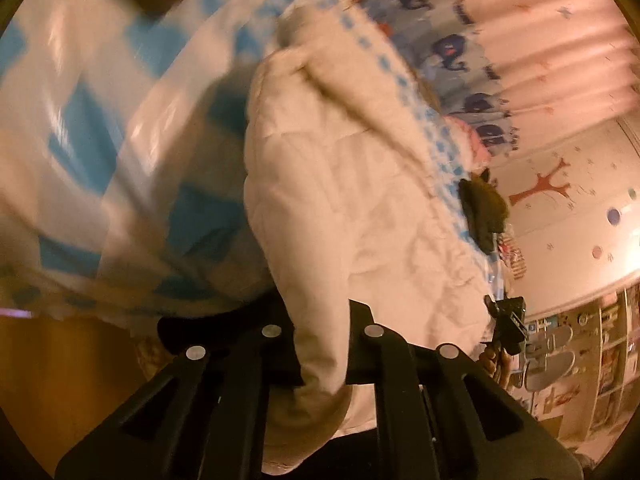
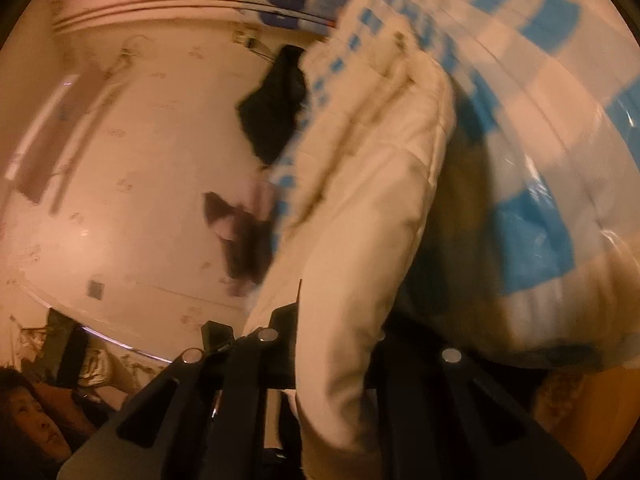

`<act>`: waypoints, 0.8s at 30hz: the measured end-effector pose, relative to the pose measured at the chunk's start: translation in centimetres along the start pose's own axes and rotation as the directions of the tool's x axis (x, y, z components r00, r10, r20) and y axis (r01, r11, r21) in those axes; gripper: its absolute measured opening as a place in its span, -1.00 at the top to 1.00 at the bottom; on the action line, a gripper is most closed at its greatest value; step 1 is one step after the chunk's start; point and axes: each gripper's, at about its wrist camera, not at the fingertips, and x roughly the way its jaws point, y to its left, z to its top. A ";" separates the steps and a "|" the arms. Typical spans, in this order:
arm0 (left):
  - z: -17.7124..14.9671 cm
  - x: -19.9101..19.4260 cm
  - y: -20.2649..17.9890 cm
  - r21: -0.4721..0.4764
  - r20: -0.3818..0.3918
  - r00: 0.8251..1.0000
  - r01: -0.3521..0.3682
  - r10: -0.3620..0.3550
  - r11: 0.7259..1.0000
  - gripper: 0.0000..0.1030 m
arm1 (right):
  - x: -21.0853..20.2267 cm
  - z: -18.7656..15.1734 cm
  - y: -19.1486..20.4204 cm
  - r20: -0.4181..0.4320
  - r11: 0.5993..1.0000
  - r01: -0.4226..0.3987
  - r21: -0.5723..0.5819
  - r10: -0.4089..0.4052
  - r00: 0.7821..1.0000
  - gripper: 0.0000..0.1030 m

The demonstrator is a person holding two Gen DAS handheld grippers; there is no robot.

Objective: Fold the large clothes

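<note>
Black tongs fill the bottom of both views. Those of the left gripper (image 1: 320, 344) are closed on a thick fold of a cream quilted jacket (image 1: 352, 208), which comes up between the two arms and spreads away from the camera in a broad puffy panel. The right gripper (image 2: 332, 344) is likewise pinched shut on the same jacket (image 2: 360, 216), whose cloth runs down between its arms and hides the pads themselves.

From the left wrist, the jacket lies over a blue-and-white checked cover (image 1: 100, 128) that takes up the left half of the picture, blurred. A dark furry trim (image 1: 484, 208) sits at the jacket's far right edge. Just below that trim the other gripper shows small, with a hand (image 1: 496, 364) under it. Beyond are a pale curtain with blue elephants (image 1: 452, 48), a pink wall with a red tree sticker (image 1: 544, 188), and shelves (image 1: 608, 344) low on the right.

From the right wrist, the jacket rises up the middle, with the checked cover (image 2: 540, 128) to its right. A dark patch of cloth (image 2: 276, 116) and a brown furry piece (image 2: 240, 236) show along the jacket's left edge, both smeared by motion. A pale patterned wall (image 2: 140, 168) lies behind, and part of a person is at the lower left corner.
</note>
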 end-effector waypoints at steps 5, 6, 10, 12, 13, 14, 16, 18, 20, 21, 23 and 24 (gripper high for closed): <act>-0.9 -3.5 -5.3 0.133 -0.017 1.000 0.027 -0.025 0.991 0.85 | -2.4 -1.3 2.7 0.006 0.998 -0.047 -0.049 0.048 0.999 0.77; -1.1 -4.3 -5.6 0.153 -0.029 0.999 0.030 -0.026 0.988 0.85 | -3.0 -1.8 3.0 -0.001 0.997 -0.050 -0.057 0.050 0.999 0.77; -3.2 -5.0 -3.0 0.184 -0.124 0.992 0.021 0.002 0.983 0.70 | -4.3 -4.3 1.7 -0.071 0.999 0.022 -0.046 -0.025 0.997 0.69; -4.3 -3.9 -0.3 0.140 -0.180 0.983 0.002 0.024 0.990 0.24 | -4.7 -4.8 -0.6 -0.103 0.999 0.055 0.001 -0.054 0.993 0.50; -4.6 -3.6 1.0 0.120 -0.186 0.982 -0.004 0.027 0.993 0.00 | -4.8 -5.1 -2.2 -0.114 0.998 0.058 0.040 -0.053 0.992 0.36; -4.9 -3.1 2.2 0.095 -0.187 0.982 -0.014 0.031 0.995 -0.07 | -5.0 -5.3 -3.2 -0.108 0.996 0.060 0.066 -0.053 0.993 0.25; -5.1 -2.4 4.1 0.038 -0.190 0.982 0.007 0.001 0.999 -0.16 | -5.2 -5.7 -5.1 -0.108 0.992 0.034 0.124 -0.021 0.994 -0.02; -5.2 -2.1 5.1 0.007 -0.177 0.984 0.016 -0.014 1.000 -0.23 | -5.3 -5.8 -5.9 -0.105 0.989 0.030 0.145 -0.015 0.994 -0.09; -5.3 -1.8 5.3 0.012 -0.173 0.985 0.009 -0.007 1.000 -0.25 | -5.0 -6.1 -6.3 -0.118 0.987 0.020 0.159 -0.001 0.993 -0.13; -5.4 -1.6 5.1 0.026 -0.171 0.985 -0.007 0.011 1.000 -0.25 | -4.9 -6.2 -6.5 -0.122 0.987 0.020 0.161 0.000 0.993 -0.21; -5.3 -1.3 4.1 0.087 -0.161 0.984 -0.061 0.074 0.994 -0.25 | -4.6 -6.2 -6.8 -0.132 0.986 0.011 0.167 0.011 0.991 -0.28; -5.5 -1.1 3.5 0.121 -0.159 0.982 -0.088 0.107 0.989 -0.25 | -4.1 -6.3 -6.8 -0.136 0.984 0.008 0.177 0.016 0.991 -0.30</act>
